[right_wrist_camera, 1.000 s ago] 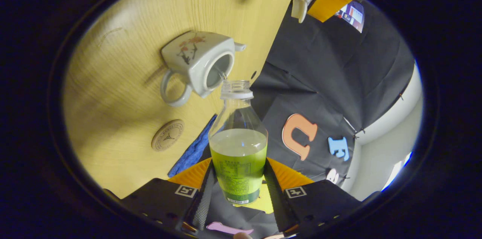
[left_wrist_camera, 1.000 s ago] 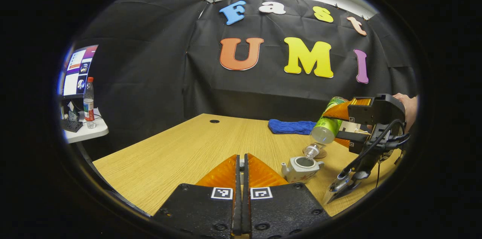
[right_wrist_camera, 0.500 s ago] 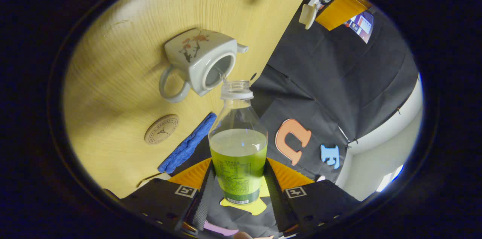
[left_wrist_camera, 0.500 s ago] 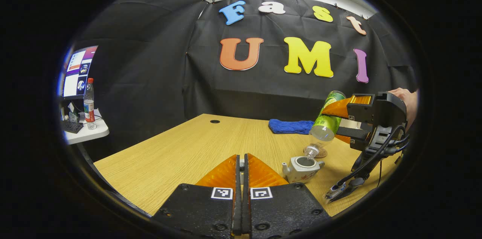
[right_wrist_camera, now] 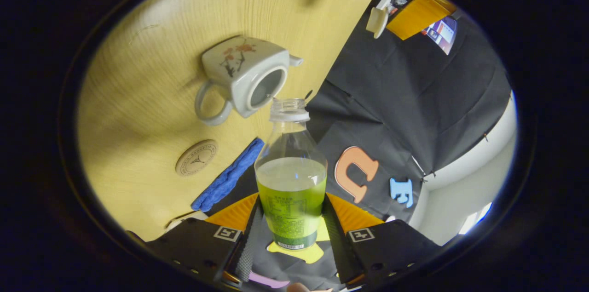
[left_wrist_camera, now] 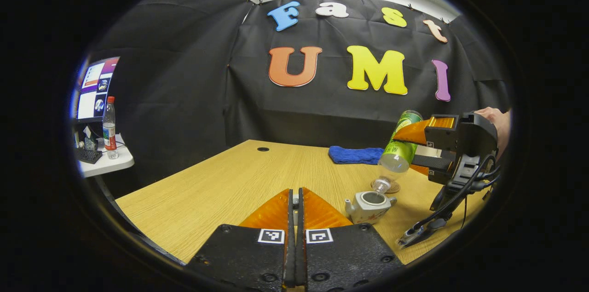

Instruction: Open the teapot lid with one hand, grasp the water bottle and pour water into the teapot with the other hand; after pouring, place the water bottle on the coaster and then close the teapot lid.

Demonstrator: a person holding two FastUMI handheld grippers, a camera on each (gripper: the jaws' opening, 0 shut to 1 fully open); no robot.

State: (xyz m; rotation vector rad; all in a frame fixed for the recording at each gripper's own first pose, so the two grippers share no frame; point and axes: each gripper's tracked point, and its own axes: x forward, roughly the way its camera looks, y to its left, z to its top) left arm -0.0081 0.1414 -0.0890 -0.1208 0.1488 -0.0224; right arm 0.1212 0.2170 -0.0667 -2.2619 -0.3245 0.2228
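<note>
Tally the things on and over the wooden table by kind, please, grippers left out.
Teapots: 1, the white teapot, lid off.
Lids: 1, the teapot lid, held up off the pot.
Bottles: 1, the water bottle, tilted above the pot.
Coasters: 1, the round coaster.
Cloths: 1, the blue cloth.
Total: 5.

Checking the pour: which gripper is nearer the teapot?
Right. The right gripper holds the bottle tilted just above the teapot; the left gripper sits farther off, beside it.
</note>
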